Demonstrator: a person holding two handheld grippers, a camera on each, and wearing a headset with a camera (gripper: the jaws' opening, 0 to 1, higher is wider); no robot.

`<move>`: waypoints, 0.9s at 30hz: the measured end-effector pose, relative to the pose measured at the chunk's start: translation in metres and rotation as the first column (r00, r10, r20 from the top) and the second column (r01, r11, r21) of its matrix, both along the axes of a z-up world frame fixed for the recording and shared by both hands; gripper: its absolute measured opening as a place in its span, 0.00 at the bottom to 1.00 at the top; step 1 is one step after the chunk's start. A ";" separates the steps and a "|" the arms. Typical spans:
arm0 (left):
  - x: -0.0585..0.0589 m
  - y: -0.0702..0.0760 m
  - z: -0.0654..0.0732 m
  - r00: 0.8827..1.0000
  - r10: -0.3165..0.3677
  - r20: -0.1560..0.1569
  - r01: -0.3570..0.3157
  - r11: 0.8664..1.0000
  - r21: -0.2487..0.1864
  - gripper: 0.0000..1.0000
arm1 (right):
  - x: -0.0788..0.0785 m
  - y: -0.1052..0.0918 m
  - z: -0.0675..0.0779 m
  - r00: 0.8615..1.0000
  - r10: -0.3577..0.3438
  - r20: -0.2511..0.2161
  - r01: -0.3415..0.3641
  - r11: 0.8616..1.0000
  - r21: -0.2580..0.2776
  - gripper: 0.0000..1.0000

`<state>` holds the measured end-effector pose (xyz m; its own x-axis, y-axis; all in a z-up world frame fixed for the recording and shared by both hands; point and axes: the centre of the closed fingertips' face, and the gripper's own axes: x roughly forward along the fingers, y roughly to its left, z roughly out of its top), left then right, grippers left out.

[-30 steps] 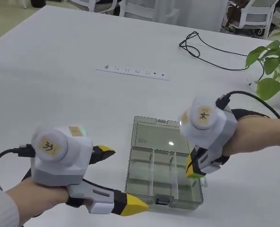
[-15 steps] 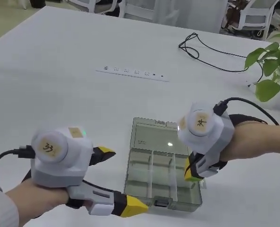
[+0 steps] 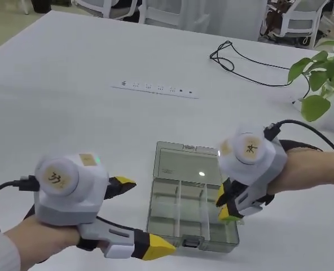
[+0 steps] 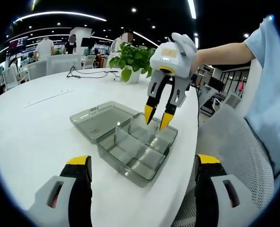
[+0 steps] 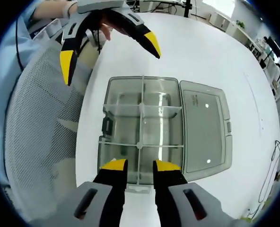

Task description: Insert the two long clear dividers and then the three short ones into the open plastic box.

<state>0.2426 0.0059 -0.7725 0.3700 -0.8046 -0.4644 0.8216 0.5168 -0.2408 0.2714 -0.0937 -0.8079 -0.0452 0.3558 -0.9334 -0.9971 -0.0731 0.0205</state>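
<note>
Right tongs [image 5: 141, 164]: narrowly parted, nothing visibly clamped. Straddling the end of a clear divider [image 5: 142, 123] at bottom centre of the right gripper view, tips down over the rim of the open plastic box [image 3: 212, 241]. Looks like pressing or lining it into its slot.

Left tongs [image 3: 146, 214]: wide, empty, lower left of the head view, just beside the box's left wall. Probably parked there to stop the box sliding on the surface [image 3: 71, 84].

Box at bottom centre of the head view, lid [image 3: 189, 161] laid flat behind it toward frame top, out of the way. Clear dividers already crossing in a grid inside the base; exact count not readable. Judging by that, late stage: seating and checking rather than fetching parts.
</note>
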 end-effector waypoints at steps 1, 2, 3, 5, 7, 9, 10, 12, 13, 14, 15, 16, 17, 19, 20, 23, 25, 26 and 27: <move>0.000 0.000 0.000 1.000 0.000 0.000 0.000 1.000 0.000 0.92 | 0.000 -0.001 0.002 1.000 -0.001 0.001 0.001 1.000 0.008 0.30; 0.000 0.000 0.000 1.000 0.001 0.002 -0.001 1.000 0.001 0.92 | -0.001 0.000 0.004 1.000 -0.005 -0.004 0.005 1.000 0.024 0.33; 0.000 0.000 0.001 1.000 0.002 0.002 -0.002 1.000 0.001 0.92 | -0.003 0.001 0.007 1.000 -0.020 -0.016 0.021 0.999 0.047 0.37; 0.000 0.000 0.002 1.000 0.001 0.005 -0.001 1.000 0.000 0.92 | -0.004 0.001 0.010 0.999 -0.033 -0.017 0.035 0.997 0.076 0.44; 0.000 0.001 0.003 1.000 0.003 0.006 -0.003 1.000 0.000 0.92 | -0.004 -0.001 0.014 0.999 -0.052 -0.015 0.053 0.994 0.099 0.50; 0.001 0.001 0.003 1.000 0.008 0.010 -0.008 1.000 -0.001 0.93 | -0.005 -0.002 0.017 0.997 -0.083 -0.005 0.083 0.986 0.142 0.57; 0.001 0.002 0.004 1.000 0.008 0.011 -0.008 1.000 -0.001 0.93 | -0.006 -0.003 0.018 0.996 -0.091 -0.006 0.091 0.984 0.152 0.61; 0.001 0.002 0.004 1.000 0.010 0.013 -0.010 1.000 0.000 0.93 | -0.006 -0.003 0.020 0.993 -0.119 -0.002 0.117 0.975 0.190 0.65; 0.001 0.002 0.005 1.000 0.010 0.014 -0.010 1.000 -0.001 0.93 | -0.008 -0.004 0.021 0.991 -0.135 -0.010 0.134 0.969 0.209 0.69; 0.001 0.002 0.005 1.000 0.011 0.017 -0.011 1.000 -0.001 0.93 | -0.008 -0.006 0.021 0.988 -0.156 -0.011 0.154 0.964 0.218 0.72; 0.000 0.003 0.006 1.000 0.013 0.020 -0.013 1.000 -0.001 0.93 | -0.008 -0.009 0.022 0.984 -0.178 -0.006 0.174 0.958 0.229 0.75; 0.000 0.003 0.006 1.000 0.015 0.021 -0.015 1.000 -0.002 0.93 | -0.010 -0.010 0.023 0.983 -0.183 -0.004 0.178 0.953 0.244 0.77; 0.000 0.003 0.007 1.000 0.017 0.023 -0.017 1.000 -0.003 0.93 | -0.010 -0.012 0.024 0.980 -0.199 -0.004 0.193 0.948 0.254 0.78; -0.001 0.004 0.008 0.999 0.023 0.027 -0.023 1.000 -0.004 0.94 | -0.012 -0.016 0.026 0.971 -0.239 -0.003 0.230 0.931 0.283 0.83; -0.002 0.005 0.009 0.999 0.025 0.030 -0.025 1.000 -0.003 0.94 | -0.013 -0.019 0.029 0.962 -0.273 -0.006 0.262 0.916 0.302 0.84; -0.003 0.007 0.012 0.998 0.047 0.043 -0.047 0.999 -0.010 0.96 | -0.019 -0.024 0.035 0.939 -0.343 -0.021 0.327 0.874 0.359 0.88; -0.005 0.010 0.013 0.997 0.059 0.046 -0.058 0.998 -0.012 0.99 | -0.023 -0.030 0.038 0.923 -0.385 -0.024 0.363 0.846 0.390 0.92; -0.007 0.011 0.012 0.997 0.062 0.048 -0.061 0.998 -0.009 0.99 | -0.025 -0.035 0.038 0.909 -0.416 -0.019 0.388 0.832 0.397 0.93; -0.008 0.012 0.012 0.997 0.064 0.049 -0.064 0.998 -0.005 1.00 | -0.027 -0.038 0.038 0.903 -0.429 -0.022 0.401 0.822 0.404 0.95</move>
